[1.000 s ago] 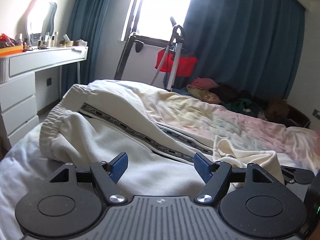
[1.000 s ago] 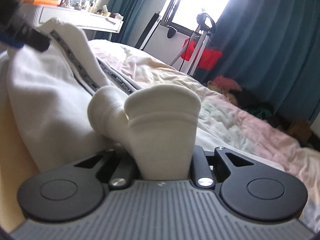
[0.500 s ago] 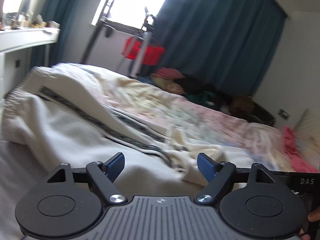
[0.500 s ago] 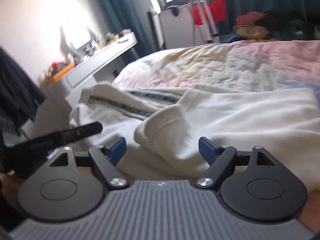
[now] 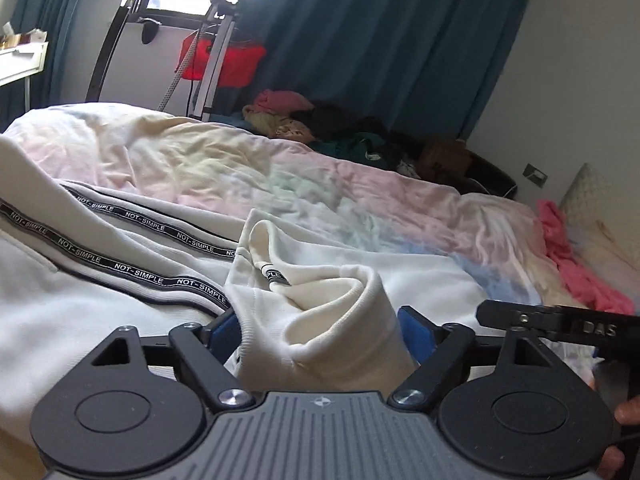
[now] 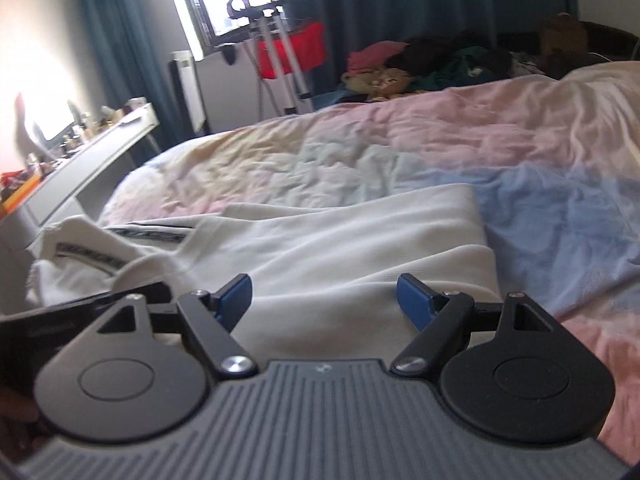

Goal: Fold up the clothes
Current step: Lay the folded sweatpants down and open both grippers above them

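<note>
— Left wrist view first: what lies around the work?

— A cream garment with a black lettered stripe lies along the near edge of the bed. Its ribbed cuff stands up between the jaws of the left gripper. They are apart, have just been closing a little, and the cloth does not look squeezed.

— And the other one?

— The right gripper hangs over the flat part of the garment. Its jaws have just been opening and stand wide, with nothing between them. The two grippers are close beside each other.

— Anything in the way?

— A pink cloth lies along the bed's right edge by a pillow. Beyond the far edge are a heap of clothes and a stand with a red bag, in front of blue curtains. A white dressing table stands off the left edge.

— Free room?

— The middle of the bed, up to its far edge, is bare quilt.
</note>
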The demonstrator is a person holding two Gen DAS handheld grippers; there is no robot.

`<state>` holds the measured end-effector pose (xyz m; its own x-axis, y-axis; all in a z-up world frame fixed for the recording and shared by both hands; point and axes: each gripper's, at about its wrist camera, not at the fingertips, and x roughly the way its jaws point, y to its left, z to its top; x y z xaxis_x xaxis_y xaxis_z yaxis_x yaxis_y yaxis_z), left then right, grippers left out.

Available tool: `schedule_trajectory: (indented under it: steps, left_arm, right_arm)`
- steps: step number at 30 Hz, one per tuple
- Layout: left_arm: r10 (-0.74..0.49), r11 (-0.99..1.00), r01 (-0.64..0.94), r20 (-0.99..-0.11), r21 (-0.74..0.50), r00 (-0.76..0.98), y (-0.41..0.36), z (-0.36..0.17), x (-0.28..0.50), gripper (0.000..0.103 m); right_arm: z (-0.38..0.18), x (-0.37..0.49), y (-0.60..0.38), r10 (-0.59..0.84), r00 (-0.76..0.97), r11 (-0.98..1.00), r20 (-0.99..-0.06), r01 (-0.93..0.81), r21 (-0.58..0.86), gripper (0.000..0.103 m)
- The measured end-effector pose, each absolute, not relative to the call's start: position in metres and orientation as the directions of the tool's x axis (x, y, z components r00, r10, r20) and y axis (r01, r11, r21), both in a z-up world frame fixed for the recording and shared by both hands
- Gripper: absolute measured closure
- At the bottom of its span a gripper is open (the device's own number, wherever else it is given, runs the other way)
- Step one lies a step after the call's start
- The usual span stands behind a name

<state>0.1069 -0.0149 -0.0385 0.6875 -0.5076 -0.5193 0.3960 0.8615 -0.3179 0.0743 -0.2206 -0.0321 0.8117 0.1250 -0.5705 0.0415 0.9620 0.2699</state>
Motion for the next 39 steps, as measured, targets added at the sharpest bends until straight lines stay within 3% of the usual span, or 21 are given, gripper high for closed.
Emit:
schedule_trajectory:
  steps: [4, 7, 12, 17, 24, 26, 27, 28, 33, 39]
  left_arm:
    - [-0.520, 0.854, 0.381, -0.541, -0.355, 0.662, -0.014, -0.043, 0.112, 0.055]
    - [-0.513, 0.857, 0.355, -0.552, -0.373, 0.658, -0.010, -0.037, 0.109, 0.070]
    - [-0.527, 0.834, 0.255, -0.569, -0.490, 0.631, 0.001, -0.027, 0.091, 0.075]
    - [-0.479, 0.860, 0.200, -0.611, -0.469, 0.630, 0.002, -0.055, 0.090, 0.075]
    - [-0.498, 0.833, 0.193, -0.550, -0.519, 0.670, 0.014, -0.049, 0.077, 0.060]
    - [-0.495, 0.824, 0.163, -0.550, -0.543, 0.672, 0.026, -0.044, 0.070, 0.049]
    - [-0.473, 0.826, 0.127, -0.551, -0.550, 0.687, 0.034, -0.041, 0.065, 0.034]
    - [-0.436, 0.832, 0.083, -0.553, -0.549, 0.710, 0.044, -0.036, 0.059, 0.027]
    - [-0.239, 0.834, -0.132, -0.568, -0.535, 0.788, 0.105, -0.015, 0.031, 0.018]
    - [-0.121, 0.745, -0.390, -0.685, -0.541, 0.718, 0.186, -0.030, 0.042, 0.012]
  right_arm:
    - [-0.043, 0.080, -0.212, 0.092, 0.817, 0.979, -0.569, 0.030, 0.201, 0.020]
    - [-0.047, 0.080, -0.201, 0.056, 0.824, 0.992, -0.564, 0.018, 0.125, 0.019]
    - [-0.049, 0.082, -0.201, 0.044, 0.826, 0.990, -0.562, 0.039, 0.135, 0.020]
    - [-0.048, 0.079, -0.207, 0.034, 0.827, 0.979, -0.561, 0.085, 0.185, 0.021]
    - [-0.048, 0.078, -0.206, -0.001, 0.817, 0.978, -0.576, 0.120, 0.168, 0.021]
    - [-0.048, 0.076, -0.204, -0.014, 0.816, 0.980, -0.578, 0.126, 0.154, 0.021]
    - [-0.046, 0.073, -0.203, -0.020, 0.817, 0.980, -0.576, 0.130, 0.151, 0.021]
    - [-0.043, 0.070, -0.203, -0.016, 0.821, 0.979, -0.570, 0.128, 0.157, 0.021]
    - [-0.030, 0.057, -0.202, 0.000, 0.837, 0.975, -0.548, 0.121, 0.184, 0.020]
    - [-0.028, 0.059, -0.198, 0.010, 0.835, 0.976, -0.551, 0.111, 0.186, 0.020]
